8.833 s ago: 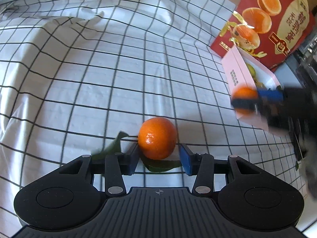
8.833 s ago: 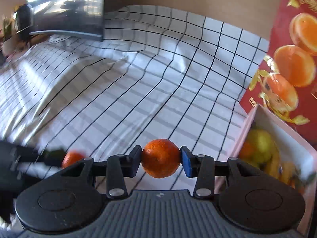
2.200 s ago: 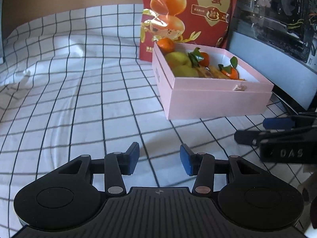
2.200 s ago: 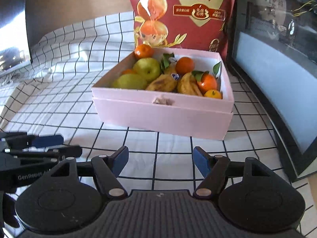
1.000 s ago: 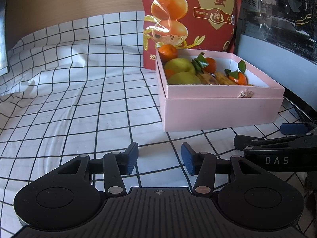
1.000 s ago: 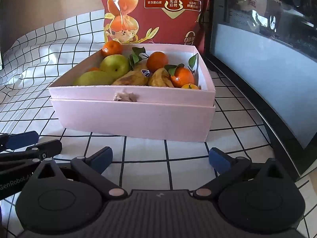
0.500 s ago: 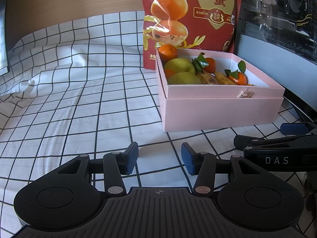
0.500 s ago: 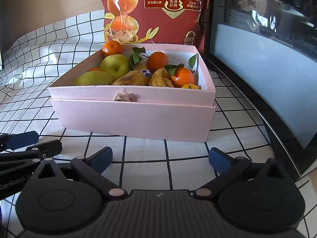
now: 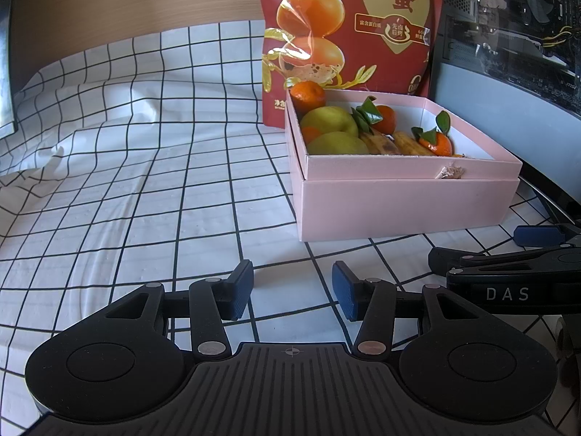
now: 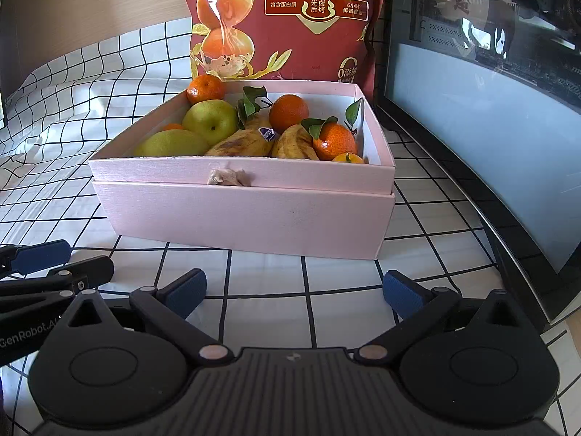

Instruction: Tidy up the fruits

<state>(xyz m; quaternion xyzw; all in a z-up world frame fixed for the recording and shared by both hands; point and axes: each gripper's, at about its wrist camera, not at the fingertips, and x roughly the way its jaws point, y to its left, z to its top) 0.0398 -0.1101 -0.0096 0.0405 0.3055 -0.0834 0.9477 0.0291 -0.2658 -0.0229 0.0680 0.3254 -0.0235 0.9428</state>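
A pink box (image 10: 247,214) (image 9: 403,200) stands on the checked cloth and holds tangerines (image 10: 289,111), green pears (image 10: 210,120) and bananas (image 10: 239,145). One tangerine (image 9: 308,96) sits at the box's far left corner. My left gripper (image 9: 292,289) hovers open over the cloth, in front of the box and to its left, nothing between its blue pads. My right gripper (image 10: 293,290) stands wide open just before the box's front wall, also empty. Each gripper shows at the edge of the other's view.
A red snack bag (image 10: 287,21) (image 9: 348,29) stands upright behind the box. A dark screen or case (image 10: 483,116) runs along the right side. White cloth with black grid (image 9: 145,181) spreads to the left, with folds at the far left.
Nothing has visibly changed over the last second; both grippers keep still. Several seconds ago each gripper was at a tangerine, which they no longer carry.
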